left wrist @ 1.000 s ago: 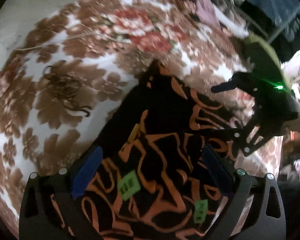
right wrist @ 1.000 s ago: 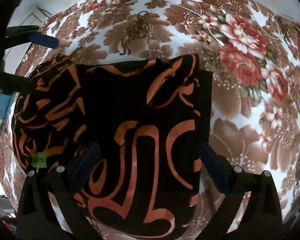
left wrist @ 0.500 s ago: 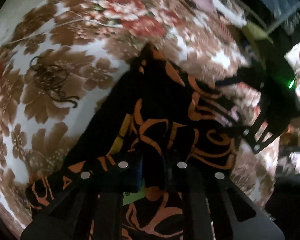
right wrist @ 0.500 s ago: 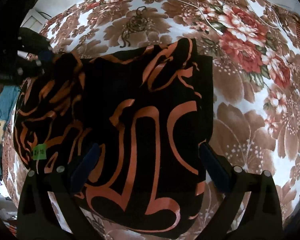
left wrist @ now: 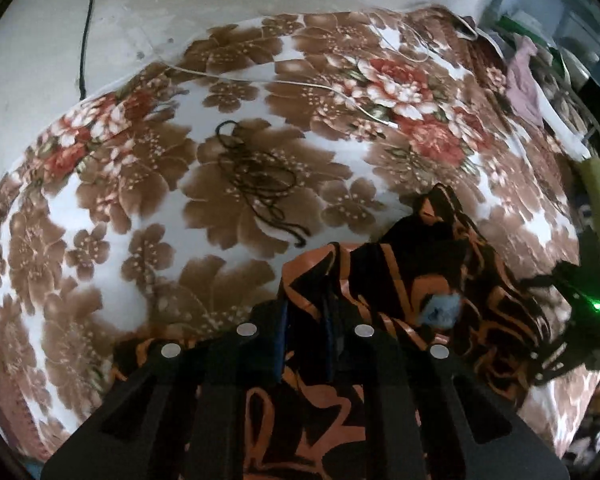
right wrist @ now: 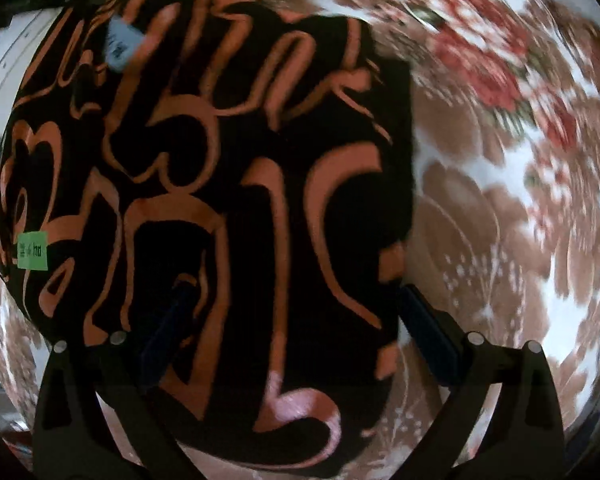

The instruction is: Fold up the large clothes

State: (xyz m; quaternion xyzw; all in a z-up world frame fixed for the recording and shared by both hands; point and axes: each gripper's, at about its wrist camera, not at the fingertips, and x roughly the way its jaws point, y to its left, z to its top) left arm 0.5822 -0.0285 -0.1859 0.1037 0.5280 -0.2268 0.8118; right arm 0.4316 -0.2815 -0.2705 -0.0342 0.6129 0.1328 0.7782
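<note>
My left gripper pinching a fold of the black garment with orange swirls, just clamped, right gripper spread over it at six o'clock, floral brown bedspread beneath

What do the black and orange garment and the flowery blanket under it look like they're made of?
Garment: probably thin woven fabric, slightly glossy; it bunches into soft folds where the left gripper pinches it. Blanket: looks like plush fleece, matte with soft, fuzzy-edged printed flowers. Neither can be told for certain.
</note>
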